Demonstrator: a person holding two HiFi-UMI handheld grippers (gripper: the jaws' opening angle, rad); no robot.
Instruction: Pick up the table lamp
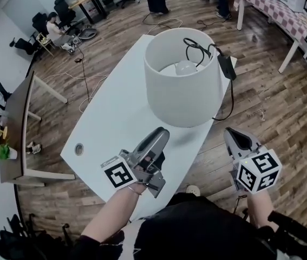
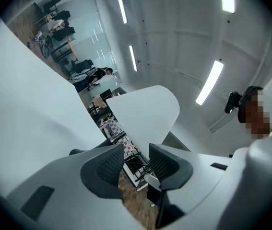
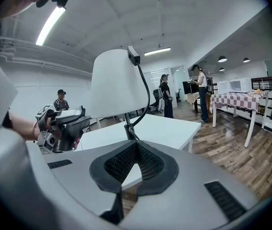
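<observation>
The table lamp has a wide white shade and stands toward the far end of the white table. Its bulb shows inside the shade, and a black cord with an adapter hangs over the right rim. My left gripper is over the table just short of the shade's near left side, open with nothing between its pads. My right gripper is off the table's right edge, shut and empty. From it I see the shade, the dark stem and the left gripper.
The table has a round cable hole near its left corner. A checked-cloth table stands at the back right, a wooden desk at the left. Loose cables lie on the wood floor. People stand and sit at the far end of the room.
</observation>
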